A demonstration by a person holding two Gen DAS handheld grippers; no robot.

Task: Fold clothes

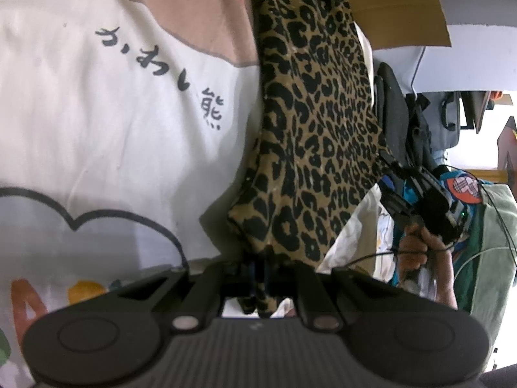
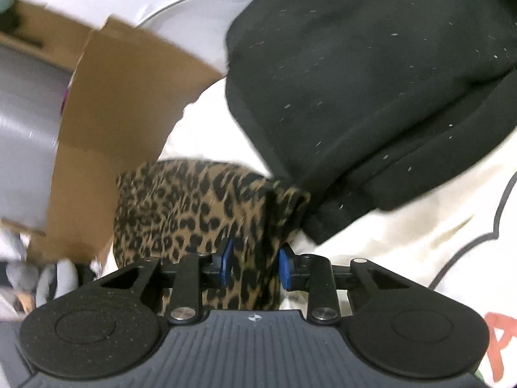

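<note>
Stretching between both claws, the leopard-print garment (image 1: pixel 310 123) hangs as a long band above the white printed cloth (image 1: pixel 97 113), probably held taut so it can be doubled over cleanly. Left claw (image 1: pixel 260 278) is pinched nearly shut on one bunched end; right claw (image 2: pixel 255 266) has its blue pads (image 2: pixel 226 260) pressed onto the other end's thicker gather. Beyond sit a black garment (image 2: pixel 371 80) and a cardboard box (image 2: pixel 129 103).
</note>
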